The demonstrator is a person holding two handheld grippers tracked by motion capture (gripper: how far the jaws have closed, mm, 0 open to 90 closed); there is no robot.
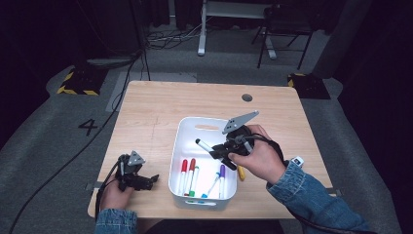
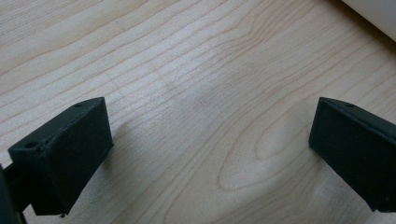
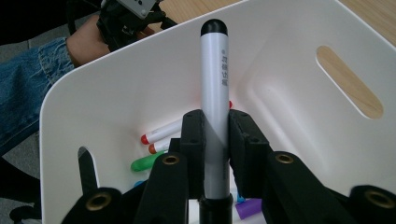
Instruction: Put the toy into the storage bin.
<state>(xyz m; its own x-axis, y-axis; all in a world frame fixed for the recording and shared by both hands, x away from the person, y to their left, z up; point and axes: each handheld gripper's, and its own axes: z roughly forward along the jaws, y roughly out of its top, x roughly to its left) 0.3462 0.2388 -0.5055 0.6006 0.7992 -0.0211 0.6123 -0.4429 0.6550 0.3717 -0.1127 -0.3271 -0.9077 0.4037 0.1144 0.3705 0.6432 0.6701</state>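
High view: the right gripper hangs over the middle of the white bin, which stands on the wooden counter near its front edge, a little right of centre. Its jaws are clamped on a black-capped marker with a white barrel, which sticks out toward the bin's left wall, raised above the bin floor. A grey three-cornered plate rides on top of this gripper, and a denim sleeve covers the forearm behind the hand.

On the bin floor, toward its front wall, lie more markers: a red-capped one, another red or orange one, a green one, a blue one and a purple one. A yellow marker lies on the counter just beside the bin's right wall, partly under the right hand.

The right gripper view shows both pads pressed against the black-capped marker's barrel, its cap pointing away from the camera toward the far wall of the bin; dark print runs along the barrel but is too small to read.

The left gripper rests near the counter's front-left corner, well apart from the bin. In the left gripper view its jaws stand wide apart over bare wood, with nothing between them.
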